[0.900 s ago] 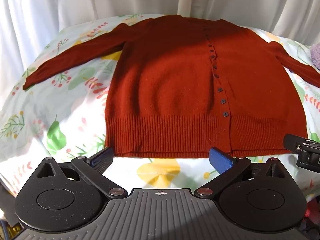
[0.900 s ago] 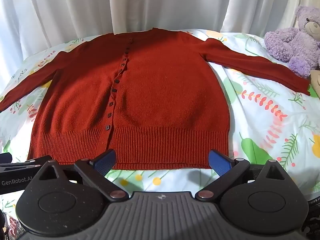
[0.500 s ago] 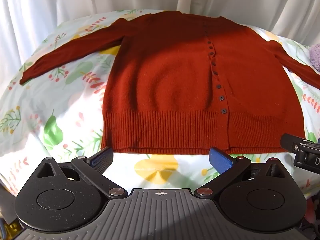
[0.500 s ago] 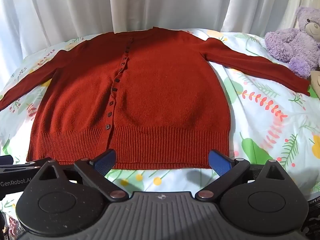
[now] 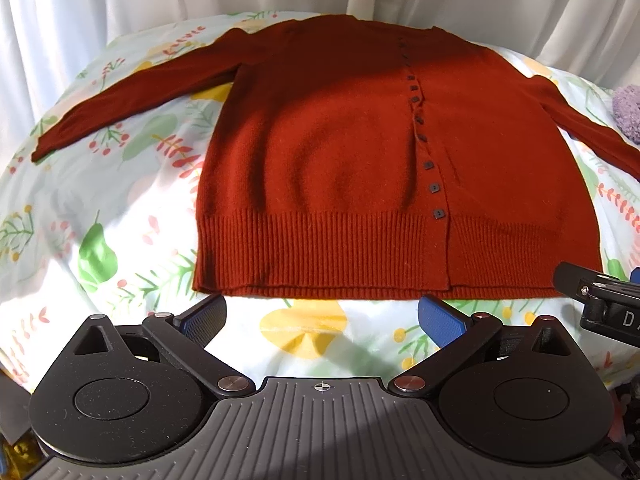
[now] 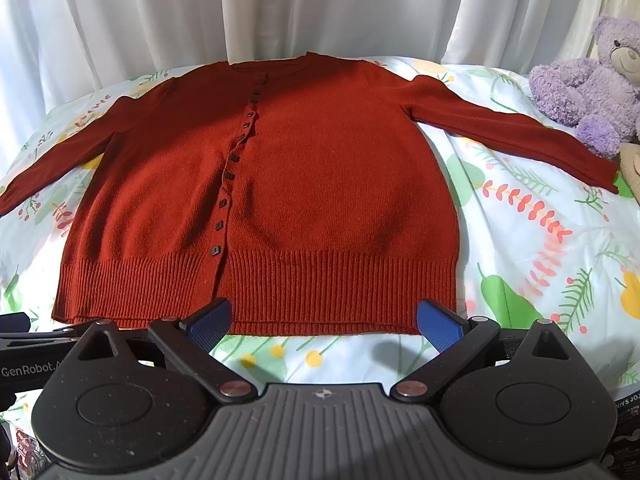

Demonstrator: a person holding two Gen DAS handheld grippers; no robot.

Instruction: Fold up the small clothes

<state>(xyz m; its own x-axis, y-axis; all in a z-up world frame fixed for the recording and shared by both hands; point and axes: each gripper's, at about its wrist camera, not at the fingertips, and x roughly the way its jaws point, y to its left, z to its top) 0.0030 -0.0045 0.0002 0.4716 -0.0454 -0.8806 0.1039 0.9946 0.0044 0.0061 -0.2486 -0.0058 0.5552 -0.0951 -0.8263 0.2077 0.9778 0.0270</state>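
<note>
Folding has not begun: the red cardigan [image 6: 304, 184] lies spread flat, front up and buttoned, on the floral bed sheet [image 6: 532, 248], with both sleeves stretched out to the sides. The left gripper [image 5: 322, 318] and the right gripper [image 6: 323, 322] hover just short of the ribbed hem, each with its blue pads spread wide and holding nothing. Judging by this, the step in hand is the approach for a first grasp. The next move likely calls for each gripper to pinch a sleeve or a side edge and carry it across the body. The knit looks soft and thick, so it should drape and may slide on the sheet. A purple teddy bear [image 6: 588, 84] sits just beside the right sleeve's cuff.
</note>
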